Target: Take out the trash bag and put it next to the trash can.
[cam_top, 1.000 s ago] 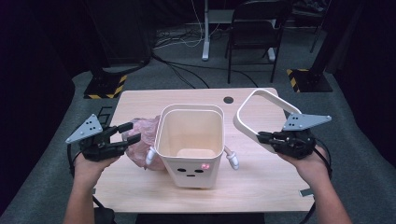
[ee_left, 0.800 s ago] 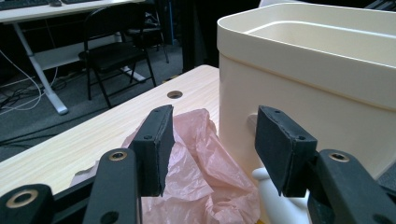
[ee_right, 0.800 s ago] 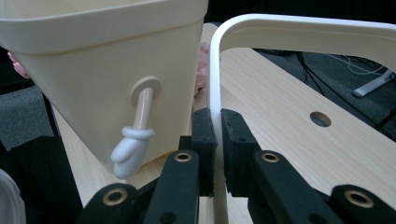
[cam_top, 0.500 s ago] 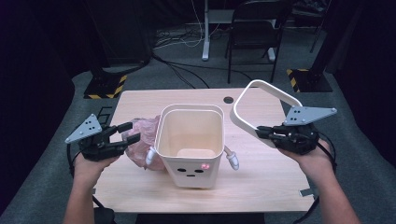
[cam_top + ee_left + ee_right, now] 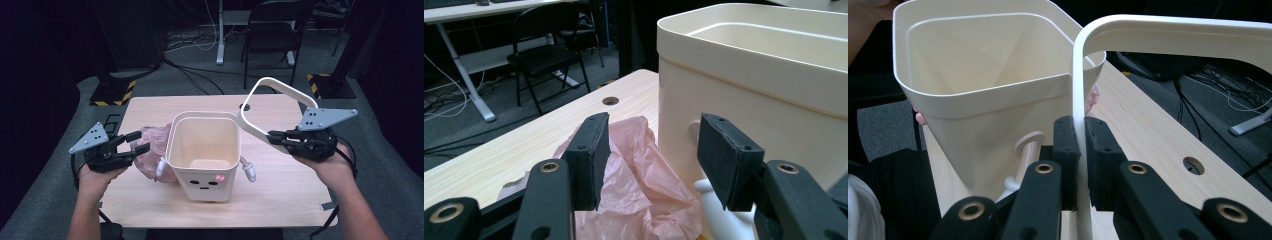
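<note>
A cream bin (image 5: 204,152) with a small face and two stubby arms stands mid-table, empty inside (image 5: 983,55). My right gripper (image 5: 276,138) is shut on a white rim frame (image 5: 272,102), holding it tilted in the air to the right of the bin; the frame's thin edge (image 5: 1081,100) runs between the pads. A crumpled pink plastic bag (image 5: 150,150) lies against the bin's left side. My left gripper (image 5: 138,141) hovers open just left of the bag, which sits below its jaws (image 5: 634,175), with the bin wall (image 5: 744,95) beside it.
The wooden table (image 5: 280,200) has a round cable hole (image 5: 244,107) at its back edge. A black chair (image 5: 275,30) and a desk leg (image 5: 220,35) stand on the floor behind. Yellow-black striped bases (image 5: 112,92) sit at both back corners.
My right gripper has lifted the white frame higher and a little rightward, off the table. The left gripper has stayed still.
</note>
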Demonstrator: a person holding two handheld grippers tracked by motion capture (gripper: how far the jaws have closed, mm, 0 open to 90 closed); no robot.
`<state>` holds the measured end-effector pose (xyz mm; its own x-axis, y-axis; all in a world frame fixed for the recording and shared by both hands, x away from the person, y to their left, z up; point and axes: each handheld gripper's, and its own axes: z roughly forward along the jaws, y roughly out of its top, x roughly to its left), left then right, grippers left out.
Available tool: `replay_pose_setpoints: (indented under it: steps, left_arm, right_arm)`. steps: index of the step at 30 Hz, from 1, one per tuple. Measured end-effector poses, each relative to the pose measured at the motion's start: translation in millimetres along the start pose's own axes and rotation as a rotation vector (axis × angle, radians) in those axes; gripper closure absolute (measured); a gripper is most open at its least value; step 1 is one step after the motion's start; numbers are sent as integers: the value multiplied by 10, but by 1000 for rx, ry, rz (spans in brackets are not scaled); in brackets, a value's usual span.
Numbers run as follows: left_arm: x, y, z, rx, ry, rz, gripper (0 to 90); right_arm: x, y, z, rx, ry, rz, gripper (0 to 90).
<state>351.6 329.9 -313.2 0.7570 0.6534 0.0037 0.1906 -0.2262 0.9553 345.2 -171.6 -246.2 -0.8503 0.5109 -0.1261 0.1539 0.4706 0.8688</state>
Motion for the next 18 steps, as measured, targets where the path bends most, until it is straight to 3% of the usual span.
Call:
replay_pose_setpoints:
  steps: [9, 18]
  left_arm:
    - [-1, 0, -1, -1, 1, 1, 465]
    - [9, -2, -18, -7, 2, -1, 465]
  right_arm:
    - [31, 102, -41, -11, 26, -17, 843]
    - [130, 222, 24, -9, 71, -58, 842]
